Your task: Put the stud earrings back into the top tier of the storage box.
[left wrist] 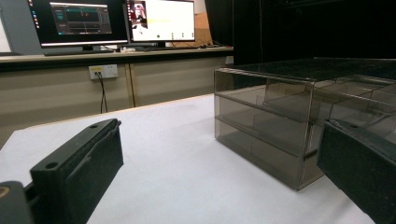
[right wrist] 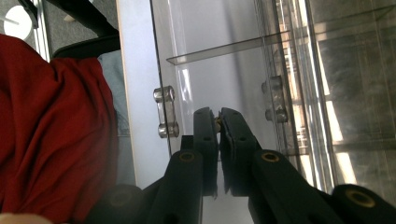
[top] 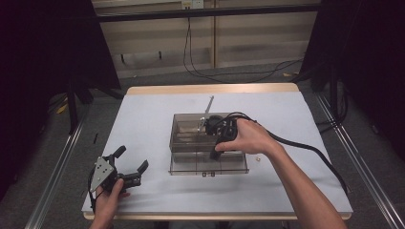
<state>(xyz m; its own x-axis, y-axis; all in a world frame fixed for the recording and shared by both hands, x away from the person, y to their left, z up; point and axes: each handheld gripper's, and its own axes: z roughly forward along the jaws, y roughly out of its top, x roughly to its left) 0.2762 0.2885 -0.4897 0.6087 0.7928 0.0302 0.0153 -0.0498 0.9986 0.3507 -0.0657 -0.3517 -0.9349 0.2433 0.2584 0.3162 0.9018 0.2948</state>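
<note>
Drawer box [top: 205,143], smoked clear plastic, set mid-desk, lowest drawer pulled toward person. Desk [top: 143,119] white-topped, wood-edged; dark curtains at both sides, cables on grey floor beyond. Monitors [left wrist: 112,21] seen on far counter. Left gripper [top: 130,166] rested near-left on desk, jaws spread wide, empty. Right gripper [right wrist: 218,122] held over open drawer, jaws nearly closed on small brass-coloured object [right wrist: 217,122].

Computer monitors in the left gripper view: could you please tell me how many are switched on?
2: one monitor at the upper left on the long desk, the other monitor directly beside it to the right. More may sit beyond the frame.
</note>
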